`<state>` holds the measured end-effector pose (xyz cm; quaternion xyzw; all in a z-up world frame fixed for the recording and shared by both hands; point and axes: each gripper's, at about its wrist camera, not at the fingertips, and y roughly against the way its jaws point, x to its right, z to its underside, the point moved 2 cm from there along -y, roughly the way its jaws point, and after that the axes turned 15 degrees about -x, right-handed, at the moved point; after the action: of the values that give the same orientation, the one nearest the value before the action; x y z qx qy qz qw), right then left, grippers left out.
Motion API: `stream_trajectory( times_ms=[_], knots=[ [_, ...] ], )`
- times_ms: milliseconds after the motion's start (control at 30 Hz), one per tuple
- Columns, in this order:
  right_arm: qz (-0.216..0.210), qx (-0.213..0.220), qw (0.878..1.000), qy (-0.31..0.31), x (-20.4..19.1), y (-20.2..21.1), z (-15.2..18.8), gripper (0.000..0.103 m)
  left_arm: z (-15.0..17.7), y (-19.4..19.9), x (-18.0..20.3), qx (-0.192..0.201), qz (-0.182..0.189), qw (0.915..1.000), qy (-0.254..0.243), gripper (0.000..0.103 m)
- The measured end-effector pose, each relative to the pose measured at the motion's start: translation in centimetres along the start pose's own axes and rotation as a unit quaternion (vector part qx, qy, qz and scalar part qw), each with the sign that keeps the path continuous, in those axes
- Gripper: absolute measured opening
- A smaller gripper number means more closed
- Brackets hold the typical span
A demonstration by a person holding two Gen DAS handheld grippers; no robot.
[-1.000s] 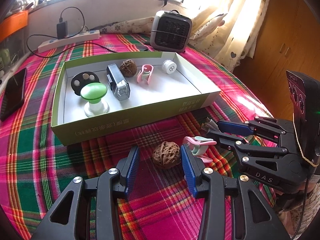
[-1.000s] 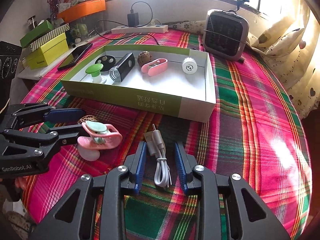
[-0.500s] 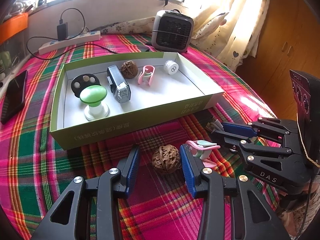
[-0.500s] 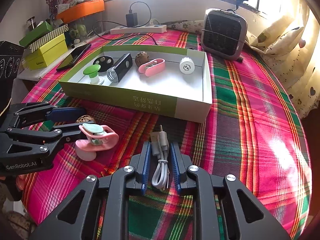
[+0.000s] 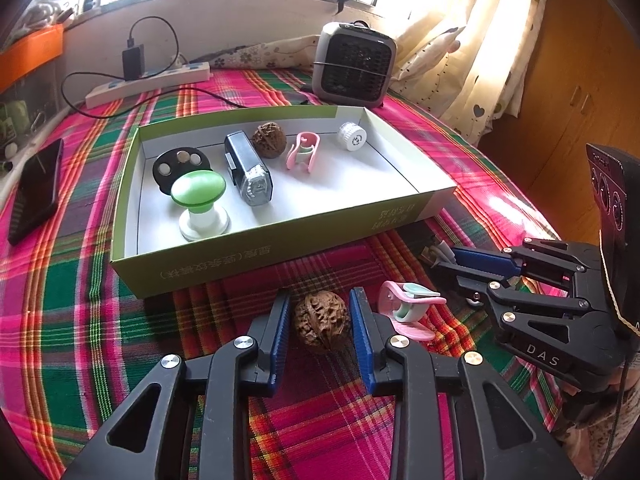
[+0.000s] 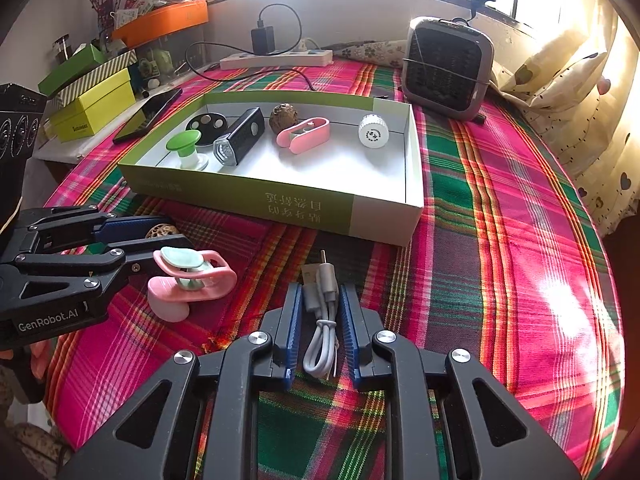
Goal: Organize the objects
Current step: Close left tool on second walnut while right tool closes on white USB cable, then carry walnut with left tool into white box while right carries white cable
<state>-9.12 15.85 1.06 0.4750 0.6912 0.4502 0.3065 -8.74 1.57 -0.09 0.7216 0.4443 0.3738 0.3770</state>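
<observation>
Meanwhile, two hand-held grippers work the plaid tabletop (image 6: 500,208) just in front of the green box (image 5: 280,252), the landmark for everything else. Left hand-held gripper (image 5: 320,322) straddles a loose walnut (image 5: 321,322), its blue pads standing narrowly apart on either side with slim gaps showing, so the nut looks bracketed rather than clamped. Right hand-held gripper (image 6: 320,326) sits right of it, pads drawn in close around a coiled white cable (image 6: 322,320); whether they actually pinch it cannot be told for certain, though no gap shows. Between the two, near the box's front wall, lies a pink clip (image 6: 188,280). Inside the box a green knob (image 5: 199,204), a black disc (image 5: 176,162), a torch (image 5: 248,170), a second walnut (image 5: 269,139), another pink clip (image 5: 303,151) and a white cap (image 5: 352,137) stand in a loose row along the rear, probably leaving the front floor free for what remains. Judging by that, the walnut and cable are next to go in, each likely beside its match.
</observation>
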Motion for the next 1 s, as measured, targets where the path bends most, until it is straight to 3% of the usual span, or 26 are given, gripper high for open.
stream_trajectory(
  times_ms=[1000],
  knots=[
    [-0.022, 0.023, 0.999, -0.008, 0.0, 1.9, -0.8, 0.019, -0.8, 2.5, -0.3, 0.029, 0.005, 0.9996, 0.005, 0.027]
  ],
)
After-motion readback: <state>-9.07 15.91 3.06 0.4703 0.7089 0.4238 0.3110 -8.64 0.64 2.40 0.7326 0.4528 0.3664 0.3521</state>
